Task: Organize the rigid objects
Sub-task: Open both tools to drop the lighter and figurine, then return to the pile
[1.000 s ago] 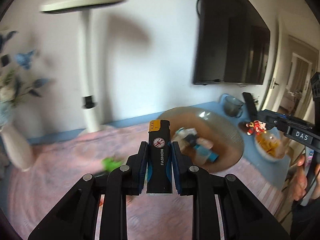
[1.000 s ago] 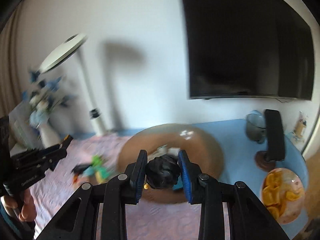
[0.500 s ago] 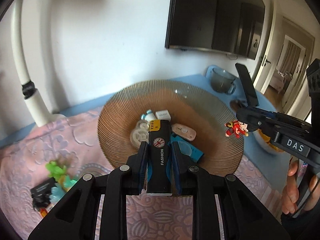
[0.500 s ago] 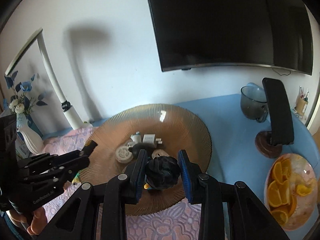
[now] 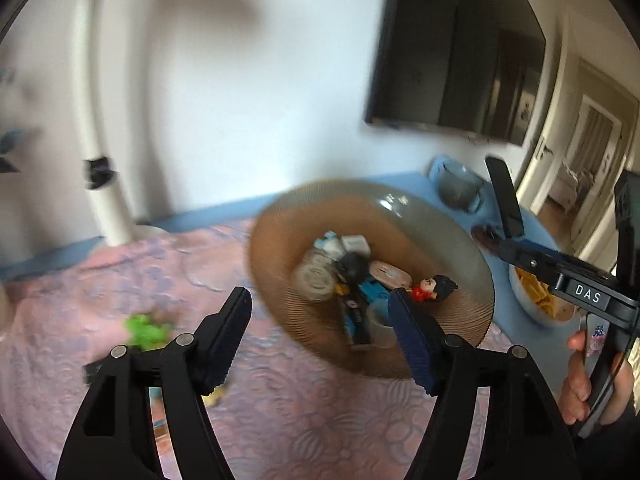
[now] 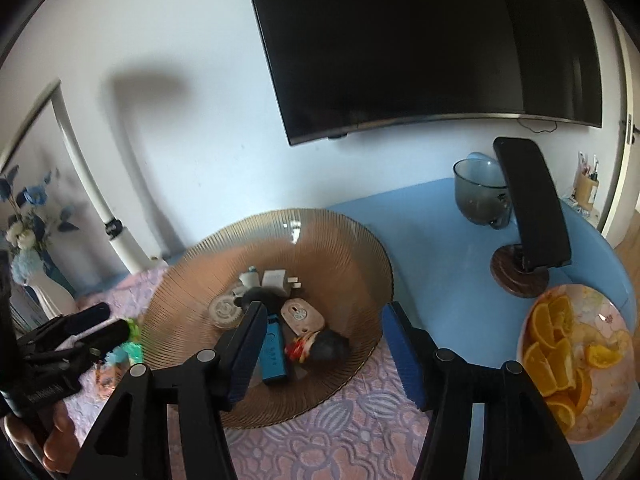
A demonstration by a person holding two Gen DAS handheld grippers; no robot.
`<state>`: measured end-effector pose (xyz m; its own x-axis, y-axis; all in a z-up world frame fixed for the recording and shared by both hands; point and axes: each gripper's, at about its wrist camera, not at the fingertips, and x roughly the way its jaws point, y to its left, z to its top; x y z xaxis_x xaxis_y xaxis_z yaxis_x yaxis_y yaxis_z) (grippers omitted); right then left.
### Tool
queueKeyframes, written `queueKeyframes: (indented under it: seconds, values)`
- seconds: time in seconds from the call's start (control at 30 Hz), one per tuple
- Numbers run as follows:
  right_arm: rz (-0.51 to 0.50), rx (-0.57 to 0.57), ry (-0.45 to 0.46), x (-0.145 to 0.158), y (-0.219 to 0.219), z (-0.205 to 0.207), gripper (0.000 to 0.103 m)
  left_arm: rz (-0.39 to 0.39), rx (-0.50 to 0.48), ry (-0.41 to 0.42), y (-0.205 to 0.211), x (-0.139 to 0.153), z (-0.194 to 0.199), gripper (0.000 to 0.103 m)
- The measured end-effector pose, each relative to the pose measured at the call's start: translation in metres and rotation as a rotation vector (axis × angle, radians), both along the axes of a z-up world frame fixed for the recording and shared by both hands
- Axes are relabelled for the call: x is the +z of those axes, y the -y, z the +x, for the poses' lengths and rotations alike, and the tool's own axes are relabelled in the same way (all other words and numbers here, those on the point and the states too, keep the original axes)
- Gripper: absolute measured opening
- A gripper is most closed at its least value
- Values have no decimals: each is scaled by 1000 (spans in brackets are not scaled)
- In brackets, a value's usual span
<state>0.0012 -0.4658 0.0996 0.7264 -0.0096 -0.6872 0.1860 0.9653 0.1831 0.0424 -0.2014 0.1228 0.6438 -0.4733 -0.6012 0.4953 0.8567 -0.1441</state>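
1. Table top [image 6: 432,240], blue on the far and right side, carries a pink patterned cloth [image 6: 340,432] on the near side, and everything else sits on these two.
2. Television [image 6: 420,40], dark, hangs on the white wall behind the table.
3. Brown ribbed glass dish [image 6: 352,248] rests partly on the cloth, partly on the blue top, and holds the sorted small things.
4. My right gripper [image 6: 324,344] hangs over the near rim of the dish; its jaws have just been opening and stand apart with nothing between them.
5. My left gripper [image 5: 320,336] points at the cloth just left of the dish; its jaws have just been opening too, and they grip nothing.
6. Plate of orange slices [image 6: 576,360] lies at the right edge, near a dark phone on its round stand [image 6: 532,208] and a grey glass mug [image 6: 476,196].
7. Blue lighter [image 6: 272,352] lies in the dish beside the right gripper's left finger [image 6: 244,348].
8. Doll with a red body and dark round head [image 6: 320,346] lies in the dish just right of the blue lighter.
9. Black lighter [image 5: 356,316] lies in the dish as well, blurred in the left view.
10. Green toy [image 5: 146,330] stays out on the cloth, well left of the dish.
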Motion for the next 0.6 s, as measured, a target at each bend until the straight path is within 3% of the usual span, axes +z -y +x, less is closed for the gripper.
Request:
queueKeyframes:
  seconds: [0.27, 0.47, 0.6]
  values:
    - [86, 141, 36, 23, -52, -15, 61, -84, 122, 35, -85, 24, -39, 74]
    - [36, 282, 49, 29, -121, -26, 75, -105, 218, 37, -145, 20, -65, 74]
    - [4, 371, 25, 19, -163, -30, 75, -130, 296, 0, -183, 3, -72, 74]
